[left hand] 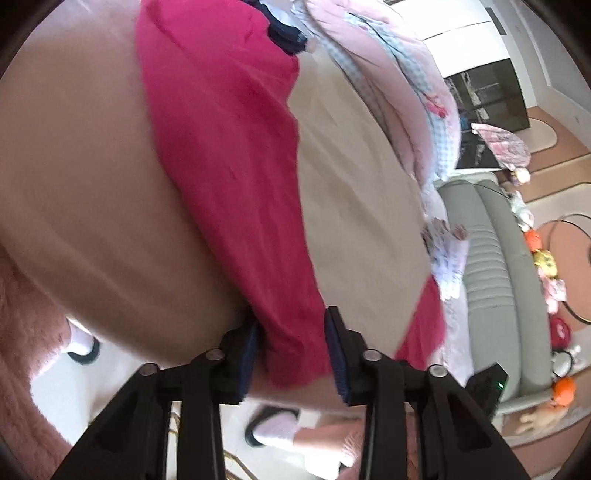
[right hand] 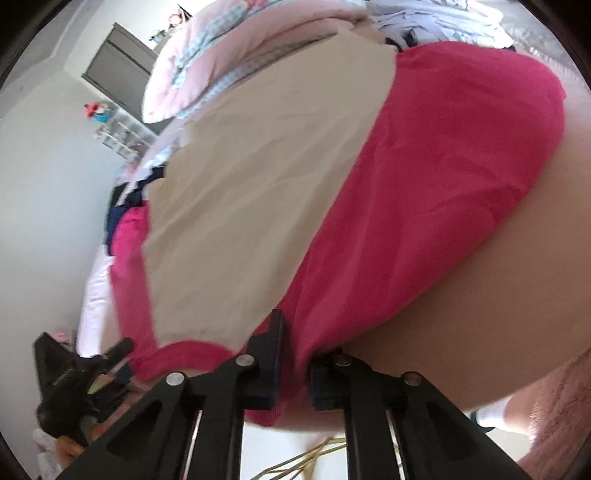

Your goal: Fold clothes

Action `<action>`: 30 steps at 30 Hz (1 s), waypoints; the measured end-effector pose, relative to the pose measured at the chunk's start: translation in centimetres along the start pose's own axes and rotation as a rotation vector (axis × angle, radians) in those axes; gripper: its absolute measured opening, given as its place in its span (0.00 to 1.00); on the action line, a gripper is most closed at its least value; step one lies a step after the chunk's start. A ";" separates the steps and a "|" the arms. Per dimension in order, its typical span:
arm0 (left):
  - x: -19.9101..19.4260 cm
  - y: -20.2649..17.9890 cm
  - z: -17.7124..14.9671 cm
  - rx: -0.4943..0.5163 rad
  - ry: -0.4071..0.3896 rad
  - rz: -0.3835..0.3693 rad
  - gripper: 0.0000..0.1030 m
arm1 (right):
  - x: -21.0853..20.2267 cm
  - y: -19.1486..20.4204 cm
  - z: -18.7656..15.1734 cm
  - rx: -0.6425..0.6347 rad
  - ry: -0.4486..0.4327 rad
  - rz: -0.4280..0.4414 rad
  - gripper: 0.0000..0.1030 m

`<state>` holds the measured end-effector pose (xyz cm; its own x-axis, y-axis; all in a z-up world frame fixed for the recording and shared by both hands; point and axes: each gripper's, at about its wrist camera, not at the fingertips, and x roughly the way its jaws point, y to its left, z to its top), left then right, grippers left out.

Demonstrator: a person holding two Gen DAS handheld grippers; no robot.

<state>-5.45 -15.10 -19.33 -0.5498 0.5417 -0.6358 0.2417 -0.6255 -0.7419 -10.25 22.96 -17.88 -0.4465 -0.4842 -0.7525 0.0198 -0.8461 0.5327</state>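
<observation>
A bright pink garment [left hand: 229,147] lies stretched as a long band across the beige bed surface [left hand: 74,184]. My left gripper [left hand: 293,343] is shut on the near end of the band, and bunched pink cloth fills the gap between its blue pads. In the right wrist view the same pink garment [right hand: 424,184] runs up and to the right. There my right gripper [right hand: 295,365] is shut on a thin fold of its near edge. More pink cloth [right hand: 125,251] shows beyond a paler beige patch [right hand: 258,184].
A pink and checked quilt [left hand: 399,92] and a heap of pale clothes [right hand: 443,22] lie at the far side. A grey sofa [left hand: 491,258] holds toys. Below are white-socked feet in dark slippers [left hand: 273,428], wire hangers [right hand: 295,465] and a black device [right hand: 70,376].
</observation>
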 end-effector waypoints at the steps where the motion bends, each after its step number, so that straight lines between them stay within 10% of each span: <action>1: 0.0 0.2 -0.1 -0.003 0.011 -0.005 0.26 | -0.1 0.0 -0.2 0.011 0.005 0.016 0.09; 11: 2.2 -0.8 1.0 0.102 0.009 0.034 0.23 | 1.9 -0.8 0.1 0.072 0.015 0.052 0.18; 12: 2.3 -1.1 1.1 0.132 0.019 0.071 0.09 | 1.9 -0.5 0.1 0.045 0.015 0.033 0.13; 19: 0.2 -4.1 0.3 0.273 0.017 0.159 0.05 | -0.4 2.1 -1.3 -0.119 -0.017 -0.133 0.02; 30: 1.0 -1.4 0.4 0.206 0.112 0.188 0.06 | 0.1 1.7 -2.6 -0.166 0.073 -0.176 0.01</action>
<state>-6.65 -13.92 -18.80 -0.4166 0.4570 -0.7859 0.1575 -0.8151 -0.5574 -7.88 20.92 -18.05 -0.3908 -0.3357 -0.8571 0.0969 -0.9410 0.3243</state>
